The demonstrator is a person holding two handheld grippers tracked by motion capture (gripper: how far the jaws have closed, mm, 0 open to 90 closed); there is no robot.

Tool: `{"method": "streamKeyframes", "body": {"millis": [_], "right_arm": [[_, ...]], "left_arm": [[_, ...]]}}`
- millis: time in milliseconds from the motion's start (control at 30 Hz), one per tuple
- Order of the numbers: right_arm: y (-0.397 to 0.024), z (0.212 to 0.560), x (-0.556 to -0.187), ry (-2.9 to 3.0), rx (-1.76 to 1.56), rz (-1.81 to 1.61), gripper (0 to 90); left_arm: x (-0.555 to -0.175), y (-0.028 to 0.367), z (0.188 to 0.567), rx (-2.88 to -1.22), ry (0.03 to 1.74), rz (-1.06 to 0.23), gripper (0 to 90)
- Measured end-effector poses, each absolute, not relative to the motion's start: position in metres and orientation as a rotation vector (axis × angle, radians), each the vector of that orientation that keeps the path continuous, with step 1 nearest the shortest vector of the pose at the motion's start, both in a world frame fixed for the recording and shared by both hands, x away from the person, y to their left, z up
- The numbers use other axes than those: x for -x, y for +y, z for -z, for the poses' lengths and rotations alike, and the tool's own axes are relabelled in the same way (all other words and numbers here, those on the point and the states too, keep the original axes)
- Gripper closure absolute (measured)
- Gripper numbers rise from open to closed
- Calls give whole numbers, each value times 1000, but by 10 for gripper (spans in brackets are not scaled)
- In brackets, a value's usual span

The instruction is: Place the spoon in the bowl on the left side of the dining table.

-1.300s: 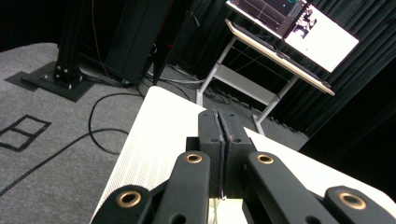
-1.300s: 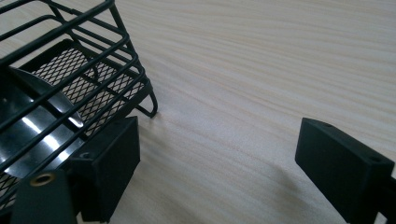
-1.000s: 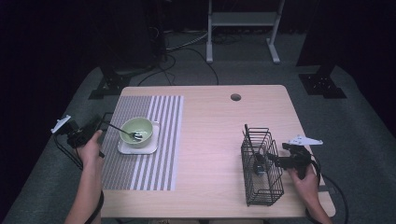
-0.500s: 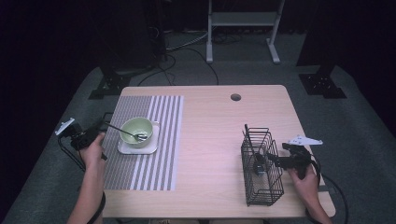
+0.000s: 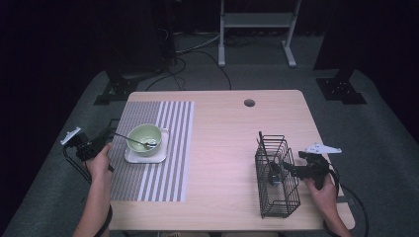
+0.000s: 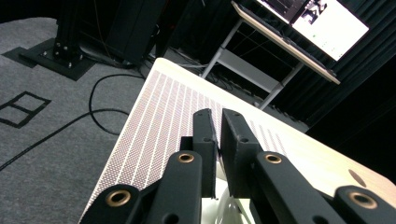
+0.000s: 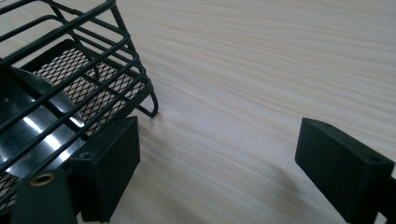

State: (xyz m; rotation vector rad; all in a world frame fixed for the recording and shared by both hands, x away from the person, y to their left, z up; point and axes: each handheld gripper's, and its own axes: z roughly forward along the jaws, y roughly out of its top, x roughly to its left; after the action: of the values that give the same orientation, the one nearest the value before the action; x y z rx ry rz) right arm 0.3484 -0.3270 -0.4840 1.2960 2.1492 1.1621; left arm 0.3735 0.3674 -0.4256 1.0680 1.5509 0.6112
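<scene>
With the left claw (image 5: pixel 106 139), jaws just parting and nearly closed on nothing, by the spoon (image 5: pixel 133 140) in the green bowl (image 5: pixel 145 138), and the right claw (image 5: pixel 289 170) gaping empty beside the wire basket (image 5: pixel 276 180), the left should back clear without knocking the handle.

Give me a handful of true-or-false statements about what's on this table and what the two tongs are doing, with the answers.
1. The spoon lies in the green bowl. True.
2. The bowl sits on bare wood. False: it sits on a white plate on the striped placemat.
3. The left tongs grip the spoon. False: their jaws have just been opening slightly, stand nearly together and have nothing between them.
4. The right tongs stand wide open beside the black wire basket. True.
5. The wire basket is empty. False: a dark utensil stands inside it.
6. A round hole is cut in the table near its far edge. True.
</scene>
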Motion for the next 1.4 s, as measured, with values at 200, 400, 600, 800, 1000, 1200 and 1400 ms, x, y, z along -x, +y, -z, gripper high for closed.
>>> {"method": "streamKeyframes", "body": {"millis": [200, 400, 600, 800, 1000, 1200, 1400], "right_arm": [[-327, 484, -349, 2151, -1290, -1165, 130], [-327, 484, -349, 2152, -1285, -1171, 130], [-327, 484, -348, 2149, -1286, -1180, 130], [-326, 484, -348, 2148, -1285, -1163, 130], [-326, 484, -348, 2145, -1291, -1150, 130], [-326, 484, -348, 2145, -1292, -1152, 130], [-326, 484, -348, 2144, -1290, -1154, 130]], "left_arm": [[-373, 366, 427, -1077, 1544, -607, 773], [-369, 368, 427, -1068, 1541, -579, 628], [-360, 370, 429, -1066, 1528, -562, 475], [-352, 371, 433, -1098, 1540, -559, 359], [-345, 371, 441, -1136, 1544, -556, 299], [-341, 368, 449, -1163, 1547, -533, 274], [-339, 363, 448, -1190, 1550, -527, 206]]}}
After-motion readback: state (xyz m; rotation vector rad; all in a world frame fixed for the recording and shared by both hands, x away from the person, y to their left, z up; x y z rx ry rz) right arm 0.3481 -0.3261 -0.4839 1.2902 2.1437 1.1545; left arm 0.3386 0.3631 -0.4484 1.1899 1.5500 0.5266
